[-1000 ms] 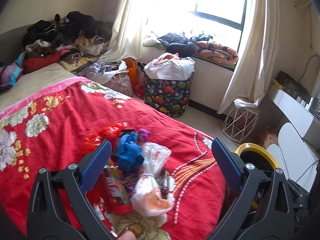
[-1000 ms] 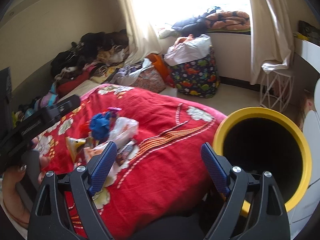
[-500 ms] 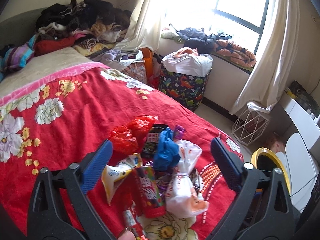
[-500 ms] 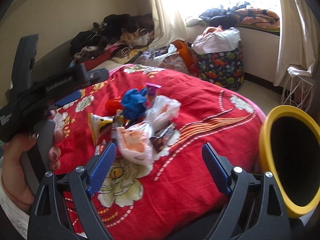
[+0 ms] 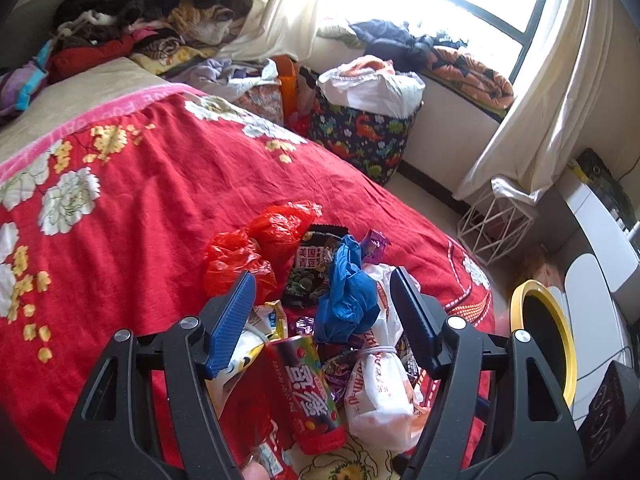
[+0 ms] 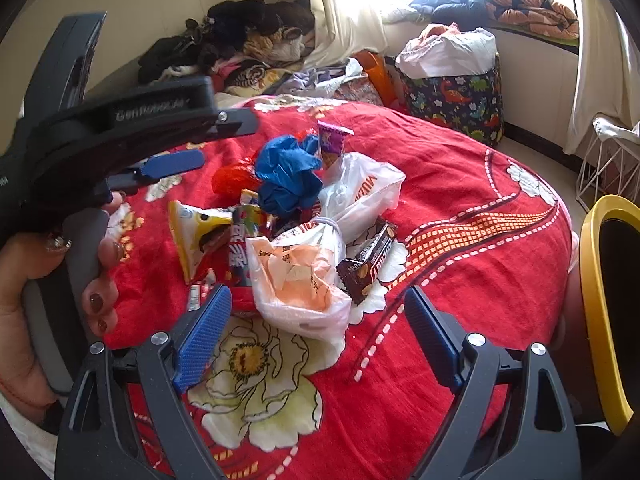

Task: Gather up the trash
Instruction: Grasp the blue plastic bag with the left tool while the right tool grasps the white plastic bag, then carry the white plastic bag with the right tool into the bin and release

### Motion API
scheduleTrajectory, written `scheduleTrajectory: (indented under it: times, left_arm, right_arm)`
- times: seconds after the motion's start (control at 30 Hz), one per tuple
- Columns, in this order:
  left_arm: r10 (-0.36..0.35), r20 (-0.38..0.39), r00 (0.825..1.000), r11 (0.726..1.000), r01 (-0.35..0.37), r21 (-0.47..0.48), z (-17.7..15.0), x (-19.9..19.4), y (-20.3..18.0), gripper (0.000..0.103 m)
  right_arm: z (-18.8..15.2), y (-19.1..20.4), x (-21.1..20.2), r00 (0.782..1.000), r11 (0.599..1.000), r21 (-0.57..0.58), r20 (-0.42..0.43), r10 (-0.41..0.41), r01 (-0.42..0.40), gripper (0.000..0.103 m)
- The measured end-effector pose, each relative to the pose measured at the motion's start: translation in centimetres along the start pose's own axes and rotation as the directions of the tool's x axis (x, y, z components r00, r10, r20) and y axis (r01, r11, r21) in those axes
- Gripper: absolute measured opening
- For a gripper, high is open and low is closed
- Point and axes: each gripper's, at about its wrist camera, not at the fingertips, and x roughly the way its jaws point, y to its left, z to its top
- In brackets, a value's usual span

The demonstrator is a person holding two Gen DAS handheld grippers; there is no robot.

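Note:
A pile of trash lies on the red flowered bedspread (image 5: 132, 208): a crumpled blue bag (image 5: 348, 300), red plastic bags (image 5: 248, 252), a red snack tube (image 5: 308, 392), a tied white bag (image 6: 300, 280), a chocolate wrapper (image 6: 368, 260) and a yellow packet (image 6: 192, 236). My left gripper (image 5: 322, 316) hovers over the blue bag and the tube with its jaws closing; the pads touch nothing. My right gripper (image 6: 316, 340) stands open just in front of the white bag. A hand (image 6: 24, 280) holds the left gripper at the left of the right wrist view.
A yellow-rimmed black bin (image 6: 600, 300) stands beside the bed on the right. Beyond the bed are a dinosaur-print hamper (image 5: 360, 136), a white wire stand (image 5: 496, 224), curtains and a heap of clothes (image 5: 140, 12) by the wall.
Both grippers have come forward and down toward the trash pile. The left jaws have narrowed. The left gripper and its hand now fill more of the right wrist view.

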Motion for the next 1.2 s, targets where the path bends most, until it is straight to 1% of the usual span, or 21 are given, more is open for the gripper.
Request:
scheduleTrajectory:
  times: [0.1,0.23,0.33,0.37,0.4,0.47,0.53,0.57,0.6,0.63,0.7,0.73,0.9,0.97,1.1,1.2]
  left_arm:
    - [-0.014,-0.032,0.999,1.0,0.014,0.007,0.2,1.2,-0.1,0.057]
    - [-0.039,-0.073,0.997,0.999,0.039,-0.004,0.3,2.7,-0.1,0.053]
    - [-0.041,-0.093,0.995,0.999,0.041,-0.01,0.3,3.8,-0.1,0.053]
    - [-0.042,-0.099,0.994,0.999,0.042,-0.01,0.2,4.1,-0.2,0.053]
    - [-0.043,-0.103,0.994,0.999,0.043,-0.01,0.2,4.3,-0.2,0.049]
    - [-0.042,-0.113,0.993,0.999,0.041,-0.008,0.2,4.8,-0.4,0.046]
    - [-0.051,-0.124,0.991,0.999,0.049,-0.012,0.1,5.2,-0.4,0.038]
    - [-0.06,-0.131,0.99,0.998,0.059,-0.014,0.0,5.4,-0.5,0.034]
    - [-0.067,-0.136,0.988,0.998,0.066,-0.013,-0.2,5.5,-0.6,0.023]
    - [-0.071,-0.139,0.988,0.997,0.071,-0.01,-0.3,5.5,-0.7,0.014]
    - [-0.079,-0.133,0.988,0.997,0.078,-0.008,-0.7,5.1,-0.9,0.012]
    - [-0.088,-0.124,0.988,0.996,0.087,-0.011,-0.9,4.7,-1.0,0.01]
    - [-0.123,-0.051,0.991,0.992,0.121,-0.044,-1.5,2.1,-1.1,0.007]
    - [-0.134,-0.022,0.991,0.99,0.133,-0.048,-1.6,0.9,-1.4,0.006]
    - [-0.138,0.029,0.99,0.989,0.139,-0.042,-1.8,-1.6,-1.7,0.006]
    - [-0.144,0.045,0.988,0.988,0.146,-0.039,-1.7,-2.9,-1.7,0.006]
  right_arm:
    - [0.0,-0.2,1.1,1.0,1.0,0.015,-0.016,-0.008,0.008,0.085]
    - [-0.1,-0.8,2.1,0.999,0.998,0.057,-0.035,0.003,-0.001,0.085]
    - [-0.1,-1.4,2.5,0.999,0.996,0.082,-0.047,0.019,-0.015,0.081]
    - [-0.2,-1.6,2.6,0.998,0.996,0.09,-0.051,0.029,-0.025,0.078]
    - [-0.2,-1.7,2.7,0.998,0.995,0.093,-0.055,0.038,-0.033,0.076]
    - [-0.2,-1.6,2.7,0.996,0.994,0.089,-0.063,0.064,-0.058,0.061]
    - [-0.3,-1.4,2.6,0.995,0.995,0.075,-0.068,0.077,-0.072,0.051]
    - [-0.3,-1.3,2.4,0.995,0.995,0.07,-0.065,0.079,-0.075,0.049]
    - [-0.3,-1.3,2.2,0.994,0.994,0.072,-0.062,0.087,-0.082,0.049]
    - [-0.4,-1.3,1.8,0.994,0.993,0.078,-0.057,0.092,-0.088,0.048]
    - [-0.5,-1.5,1.2,0.993,0.991,0.086,-0.045,0.105,-0.101,0.047]
    - [-0.5,-1.7,0.8,0.993,0.99,0.092,-0.038,0.115,-0.112,0.044]
    - [-0.8,-1.9,-1.3,0.99,0.987,0.079,0.014,0.142,-0.142,0.036]
    - [-1.0,-1.8,-2.2,0.988,0.986,0.062,0.029,0.152,-0.154,0.03]
    - [-1.0,-1.7,-3.6,0.986,0.987,0.032,0.056,0.155,-0.157,0.027]
    - [-1.2,-1.6,-4.7,0.983,0.987,0.005,0.084,0.161,-0.162,0.025]
